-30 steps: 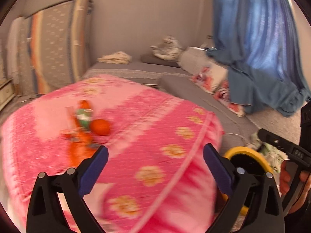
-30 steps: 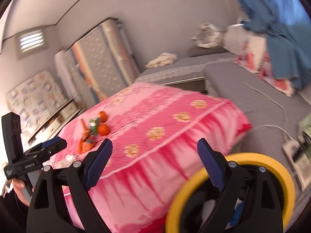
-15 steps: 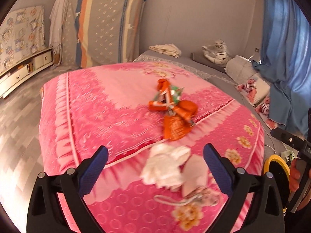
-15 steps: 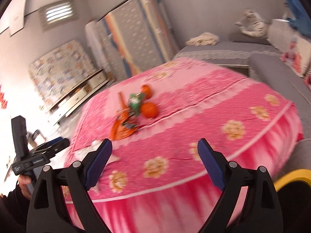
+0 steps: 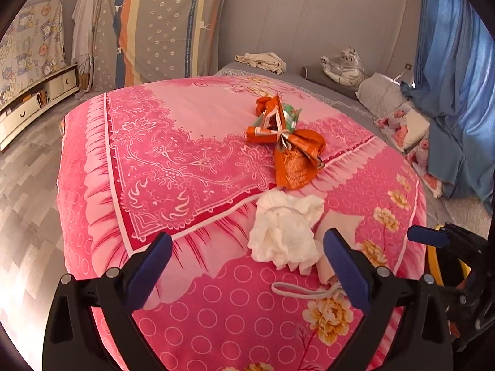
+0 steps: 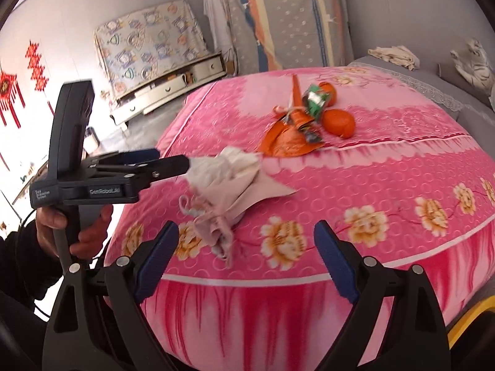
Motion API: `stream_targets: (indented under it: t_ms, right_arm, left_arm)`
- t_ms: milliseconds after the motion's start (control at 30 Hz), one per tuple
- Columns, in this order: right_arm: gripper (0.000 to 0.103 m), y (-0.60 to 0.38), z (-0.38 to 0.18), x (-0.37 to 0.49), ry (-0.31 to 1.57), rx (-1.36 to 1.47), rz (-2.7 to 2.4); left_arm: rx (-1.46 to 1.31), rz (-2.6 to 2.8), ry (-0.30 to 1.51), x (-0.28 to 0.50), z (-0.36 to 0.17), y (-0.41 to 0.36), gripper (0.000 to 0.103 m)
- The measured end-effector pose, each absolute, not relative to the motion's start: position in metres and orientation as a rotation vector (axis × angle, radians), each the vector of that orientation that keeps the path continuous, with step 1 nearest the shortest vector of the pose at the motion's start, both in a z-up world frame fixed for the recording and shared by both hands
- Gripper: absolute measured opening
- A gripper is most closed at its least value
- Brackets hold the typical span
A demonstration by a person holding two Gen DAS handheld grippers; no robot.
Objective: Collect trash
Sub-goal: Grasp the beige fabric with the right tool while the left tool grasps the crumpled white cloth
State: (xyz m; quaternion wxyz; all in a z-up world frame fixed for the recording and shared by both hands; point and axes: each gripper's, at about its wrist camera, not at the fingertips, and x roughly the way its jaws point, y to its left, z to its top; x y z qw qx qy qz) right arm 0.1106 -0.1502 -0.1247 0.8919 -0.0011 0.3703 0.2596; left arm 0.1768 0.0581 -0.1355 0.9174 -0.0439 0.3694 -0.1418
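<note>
Now I'm lining up my left gripper [image 5: 247, 266], jaws spread, on the crumpled white tissue [image 5: 284, 232]. My right gripper [image 6: 246, 259] hangs spread and empty. Next: lower over it and pinch.

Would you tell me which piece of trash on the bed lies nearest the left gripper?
The crumpled white tissue, just ahead of its fingers; the orange wrappers lie farther back.

White crumpled tissue [image 5: 286, 230] on pink blanket nr front edge, a flat pale paper [image 6: 272, 187] w/ string loop just beside it. Orange wrappers [image 5: 294, 154] + green packet [image 6: 314, 100] piled further back, mid-bed, crumpled, touching each other.
</note>
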Motion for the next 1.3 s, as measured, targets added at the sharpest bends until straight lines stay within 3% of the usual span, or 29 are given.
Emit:
stream_targets:
  t_ms: [500, 867, 1300]
  right_arm:
    - [0.075, -0.136, -0.137, 0.123, 0.828, -0.004, 0.557]
    - [0.073, -0.118, -0.149, 0.144, 0.872, -0.042, 0.556]
    - [0.057, -0.106, -0.162, 0.17, 0.924, -0.032, 0.558]
  left_arm:
    - [-0.081, -0.243, 0.848, 0.206, -0.152, 0.047, 0.086]
    - [-0.097, -0.224, 0.847, 0.241, -0.15, 0.043, 0.086]
    - [-0.08, -0.255, 0.867, 0.284, -0.146, 0.022, 0.083]
